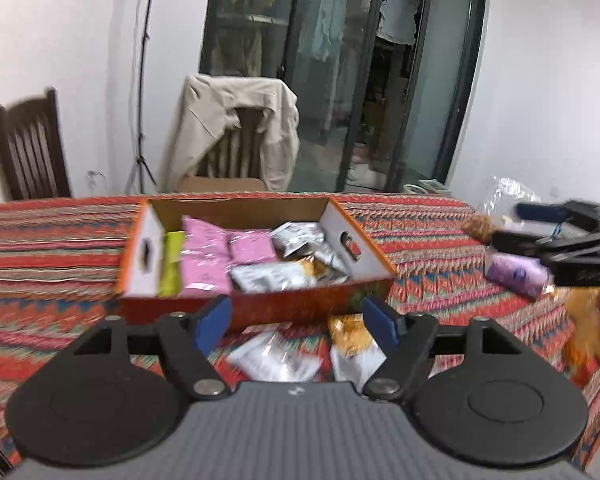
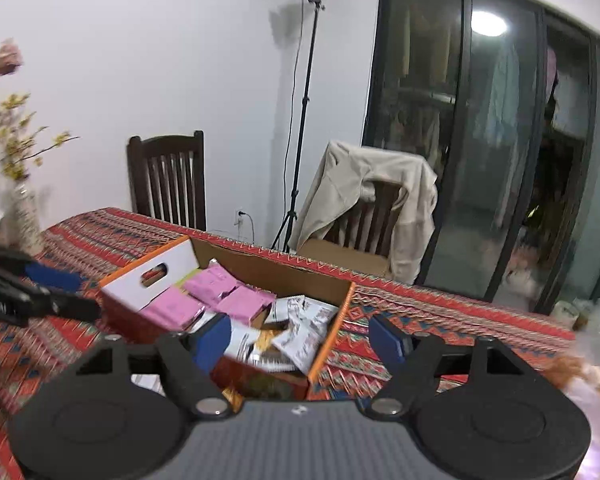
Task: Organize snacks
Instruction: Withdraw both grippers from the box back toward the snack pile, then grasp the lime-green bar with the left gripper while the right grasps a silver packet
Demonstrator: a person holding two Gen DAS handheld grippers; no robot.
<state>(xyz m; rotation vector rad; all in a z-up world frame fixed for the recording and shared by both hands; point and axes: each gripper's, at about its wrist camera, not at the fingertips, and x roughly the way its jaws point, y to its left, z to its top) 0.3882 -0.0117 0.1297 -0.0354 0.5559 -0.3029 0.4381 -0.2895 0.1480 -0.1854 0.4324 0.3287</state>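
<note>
An orange cardboard box (image 1: 268, 305) stands open on the patterned tablecloth. It holds pink packets (image 1: 206, 254), white and silver packets (image 1: 274, 276) and a yellow-green packet (image 1: 172, 264). My left gripper (image 1: 298, 320) is open just in front of the box, with nothing between its blue pads. Below it on the cloth lie white packets (image 1: 272, 356) and a yellow packet (image 1: 348, 334). My right gripper (image 2: 300, 340) is open over the near right corner of the box (image 2: 148, 276), with nothing held. Below it are pink packets (image 2: 220, 296) and white packets (image 2: 304, 320).
A purple packet (image 1: 516, 274) and an orange bag (image 1: 588, 320) lie at the right, under the right gripper (image 1: 508, 224). A vase of flowers (image 2: 24, 216) stands at the table's left end. Two wooden chairs (image 2: 168, 180), one draped with a beige jacket (image 2: 364, 196), stand behind the table, beside a lamp stand (image 2: 300, 152).
</note>
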